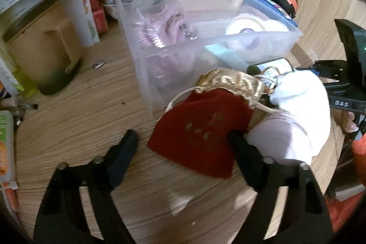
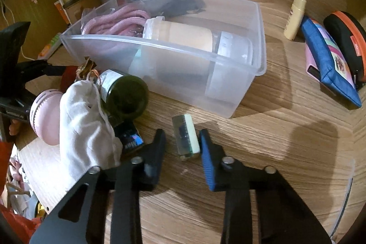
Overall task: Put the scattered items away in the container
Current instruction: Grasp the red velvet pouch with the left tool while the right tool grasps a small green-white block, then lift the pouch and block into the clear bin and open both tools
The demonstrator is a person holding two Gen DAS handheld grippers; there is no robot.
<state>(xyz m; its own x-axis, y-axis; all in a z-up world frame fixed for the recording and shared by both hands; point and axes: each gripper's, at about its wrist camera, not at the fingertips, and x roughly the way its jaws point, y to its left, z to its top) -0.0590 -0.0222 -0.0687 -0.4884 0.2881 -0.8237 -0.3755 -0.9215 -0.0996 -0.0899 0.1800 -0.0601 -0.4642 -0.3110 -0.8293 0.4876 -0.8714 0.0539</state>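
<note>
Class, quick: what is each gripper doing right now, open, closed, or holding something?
Left gripper: open over the red pouch, not gripping.
Right gripper: jaws either side of the small block; grip cannot be told.

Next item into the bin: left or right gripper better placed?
Right, probably. The right gripper, open, straddles the small block, lying alone near the clear bin. The left gripper straddles the red pouch, crowded against the white bag.

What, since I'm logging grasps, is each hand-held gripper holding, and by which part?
Nothing yet. The right hand-held gripper straddles the small block without clamping its sides; the left hand-held gripper stands open around the red pouch.
</note>
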